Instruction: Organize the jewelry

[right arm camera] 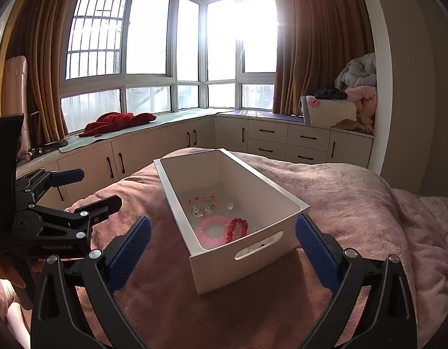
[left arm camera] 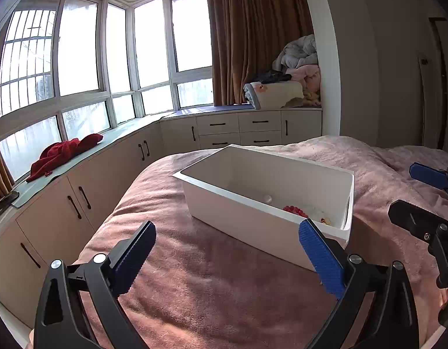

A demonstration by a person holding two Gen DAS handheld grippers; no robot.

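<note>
While both tools are held above the pink blanket (right arm camera: 354, 197), the white bin (right arm camera: 285, 200) is seen resting on it, between and just ahead of them. The left gripper (left arm camera: 227, 250) is spread wide and nothing is gripped; the right gripper (right arm camera: 224, 250) is likewise spread wide and empty. Inside the bin, a red bead bracelet (right arm camera: 238, 228), a pink ring bracelet (right arm camera: 212, 230) and several small clear pieces (right arm camera: 208, 210) are seen lying on its floor.
</note>
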